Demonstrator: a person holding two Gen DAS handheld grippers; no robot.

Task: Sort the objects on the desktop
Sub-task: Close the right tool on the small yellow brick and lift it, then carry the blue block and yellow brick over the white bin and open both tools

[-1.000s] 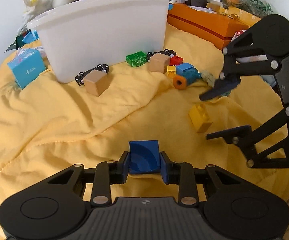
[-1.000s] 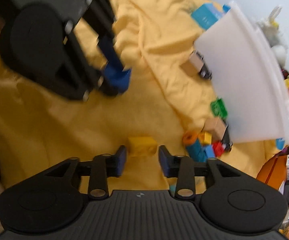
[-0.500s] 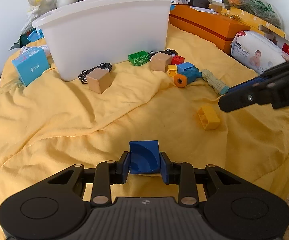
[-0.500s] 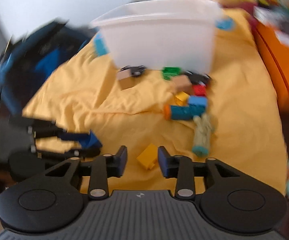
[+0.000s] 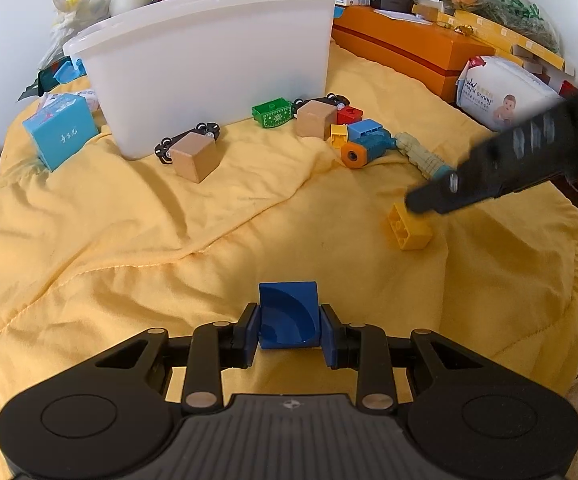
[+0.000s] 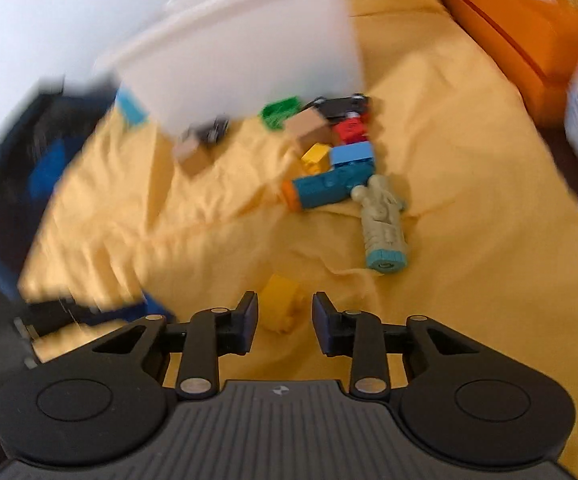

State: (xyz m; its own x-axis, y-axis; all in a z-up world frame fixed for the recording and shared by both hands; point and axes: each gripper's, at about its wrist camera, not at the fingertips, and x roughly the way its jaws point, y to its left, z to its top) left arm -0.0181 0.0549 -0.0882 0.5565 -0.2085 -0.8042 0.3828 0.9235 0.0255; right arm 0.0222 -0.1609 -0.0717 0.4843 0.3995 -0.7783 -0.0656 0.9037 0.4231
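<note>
Fingers of left gripper [image 5: 289, 334] clamp blue block [image 5: 287, 314]; right gripper [image 6: 285, 322] fingers, just closing, straddle yellow brick [image 6: 280, 300] without contact.

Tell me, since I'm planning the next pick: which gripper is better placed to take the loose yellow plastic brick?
Right. The right gripper already has the yellow plastic brick between its open fingers, while the left gripper is shut on a blue plastic block.

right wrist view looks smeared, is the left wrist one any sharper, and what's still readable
Right wrist view: motion blur smears the white bin and left edge; the yellow brick stays readable. Left wrist view: sharp, except the blurred right gripper; fisheye bends the edges.
</note>
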